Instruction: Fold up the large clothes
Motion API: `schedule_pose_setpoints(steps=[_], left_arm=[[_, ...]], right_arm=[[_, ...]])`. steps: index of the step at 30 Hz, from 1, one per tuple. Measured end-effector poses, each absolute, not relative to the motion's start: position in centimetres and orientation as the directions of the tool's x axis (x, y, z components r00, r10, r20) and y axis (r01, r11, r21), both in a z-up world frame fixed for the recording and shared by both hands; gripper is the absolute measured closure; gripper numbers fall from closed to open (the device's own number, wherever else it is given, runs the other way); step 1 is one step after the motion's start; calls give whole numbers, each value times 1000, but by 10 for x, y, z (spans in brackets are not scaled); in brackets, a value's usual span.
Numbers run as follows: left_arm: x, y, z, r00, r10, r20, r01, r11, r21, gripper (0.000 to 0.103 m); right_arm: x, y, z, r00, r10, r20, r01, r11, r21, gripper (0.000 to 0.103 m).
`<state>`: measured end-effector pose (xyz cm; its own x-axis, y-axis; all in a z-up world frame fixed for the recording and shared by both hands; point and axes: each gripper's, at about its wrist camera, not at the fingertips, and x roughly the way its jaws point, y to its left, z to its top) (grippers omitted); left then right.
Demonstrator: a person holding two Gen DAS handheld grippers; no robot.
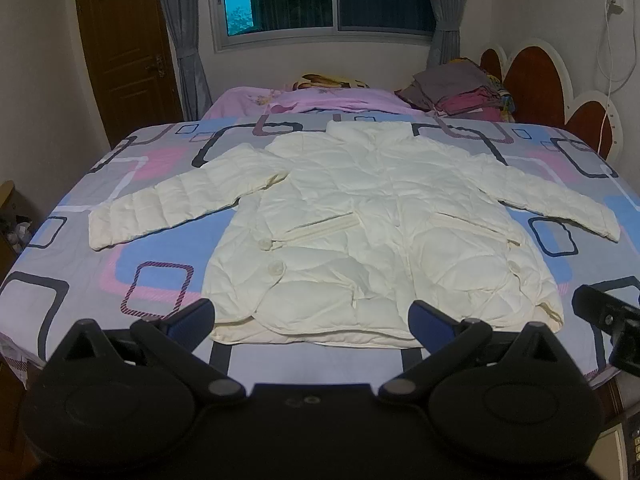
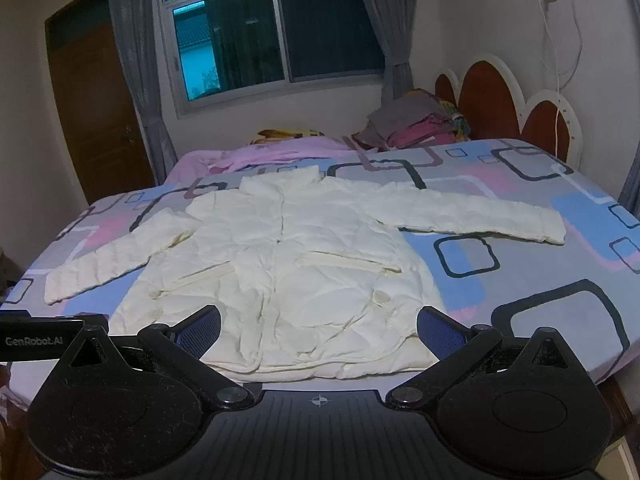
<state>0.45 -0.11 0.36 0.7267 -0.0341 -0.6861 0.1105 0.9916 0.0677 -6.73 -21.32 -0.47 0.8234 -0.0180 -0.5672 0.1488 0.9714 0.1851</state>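
Note:
A cream-white puffer jacket lies flat, front up, on the bed with both sleeves spread out to the sides; it also shows in the right wrist view. My left gripper is open and empty, hovering just short of the jacket's hem. My right gripper is open and empty, also near the hem, a little to the right. The right gripper's body shows at the right edge of the left wrist view.
The bed has a patterned blue, pink and grey cover. A pink blanket and a pile of folded clothes lie at the far side. A headboard stands at the right, a wooden door at the left.

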Motion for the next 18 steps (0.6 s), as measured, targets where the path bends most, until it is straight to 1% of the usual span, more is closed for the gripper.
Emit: schedule_pose_setpoints(steps=[18], left_arm=[[7,0,4,719,-35,-694,108,992,62,0]], right_arm=[[-62,-210,-9,806,-18,-591,141,977,162,0]])
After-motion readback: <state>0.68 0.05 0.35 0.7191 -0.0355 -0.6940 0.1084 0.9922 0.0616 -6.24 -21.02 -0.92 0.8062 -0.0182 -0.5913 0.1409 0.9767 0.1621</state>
